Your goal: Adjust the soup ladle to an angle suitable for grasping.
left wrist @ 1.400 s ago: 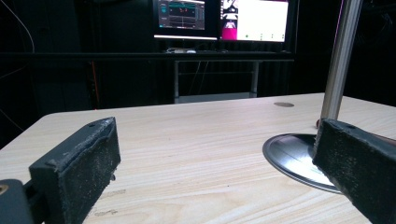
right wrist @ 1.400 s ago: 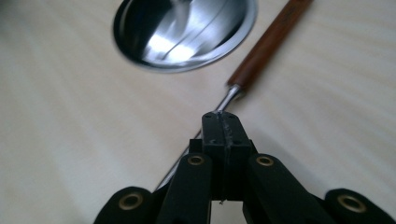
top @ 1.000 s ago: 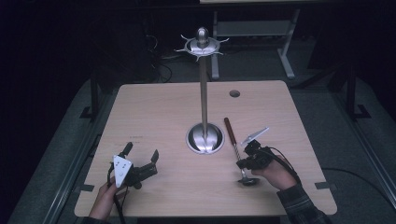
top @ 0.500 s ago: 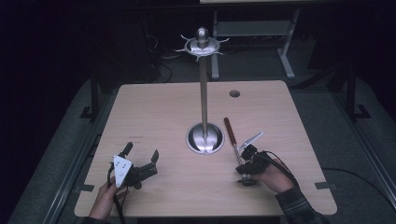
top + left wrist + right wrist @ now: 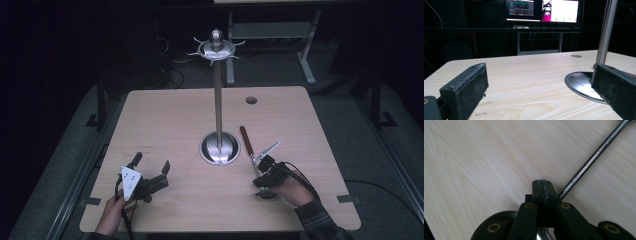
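Observation:
A tall steel stand (image 5: 218,100) with a ring of hooks at its top rises from a round base (image 5: 219,148) at the table's middle. A long utensil lies right of the base, its red-brown handle (image 5: 246,140) pointing away from me. My right gripper (image 5: 260,180) points down over the utensil's steel shaft (image 5: 594,157). Its jaws (image 5: 542,185) are pressed together, and the shaft runs out from beneath them. My left gripper (image 5: 151,161) rests at the front left with nothing between its wide-open jaws (image 5: 539,87). It faces the stand's pole (image 5: 605,30) and base (image 5: 581,85).
A small round hole (image 5: 251,100) sits in the wooden tabletop (image 5: 165,115) at the back right. Beyond the table's far edge stand a desk frame (image 5: 270,35) and lit monitors (image 5: 544,10). Dark floor surrounds the table.
My right gripper has dipped slightly lower over the utensil, with its grey plate tilting. The left gripper and the stand have stayed still.

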`<state>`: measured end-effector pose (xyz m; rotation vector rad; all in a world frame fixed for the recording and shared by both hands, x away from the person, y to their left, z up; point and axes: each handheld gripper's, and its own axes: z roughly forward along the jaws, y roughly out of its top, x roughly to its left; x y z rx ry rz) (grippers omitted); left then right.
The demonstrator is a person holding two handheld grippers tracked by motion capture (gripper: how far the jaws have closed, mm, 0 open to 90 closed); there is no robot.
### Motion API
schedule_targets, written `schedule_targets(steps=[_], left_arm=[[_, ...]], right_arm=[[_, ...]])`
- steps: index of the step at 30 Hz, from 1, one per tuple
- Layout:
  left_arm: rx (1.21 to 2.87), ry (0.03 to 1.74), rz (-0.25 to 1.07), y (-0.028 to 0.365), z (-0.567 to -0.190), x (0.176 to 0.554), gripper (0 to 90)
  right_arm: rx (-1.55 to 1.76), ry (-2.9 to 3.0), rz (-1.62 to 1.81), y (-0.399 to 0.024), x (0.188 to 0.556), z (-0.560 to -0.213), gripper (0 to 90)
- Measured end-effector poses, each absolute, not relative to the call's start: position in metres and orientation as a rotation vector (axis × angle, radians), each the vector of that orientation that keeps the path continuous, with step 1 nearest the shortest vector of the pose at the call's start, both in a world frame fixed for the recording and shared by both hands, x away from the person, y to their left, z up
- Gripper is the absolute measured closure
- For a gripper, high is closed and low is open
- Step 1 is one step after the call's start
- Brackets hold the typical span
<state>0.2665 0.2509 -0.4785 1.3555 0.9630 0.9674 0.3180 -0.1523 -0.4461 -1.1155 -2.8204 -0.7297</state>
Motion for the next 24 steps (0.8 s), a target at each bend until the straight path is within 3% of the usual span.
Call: schedule_targets(steps=[24], left_arm=[[1.352,0.966,0.967,0.251,-0.479,0.266,0.2]], right_arm=[[-1.289,-2.793,-0.667,-0.193,0.332,-0.445,89.8]])
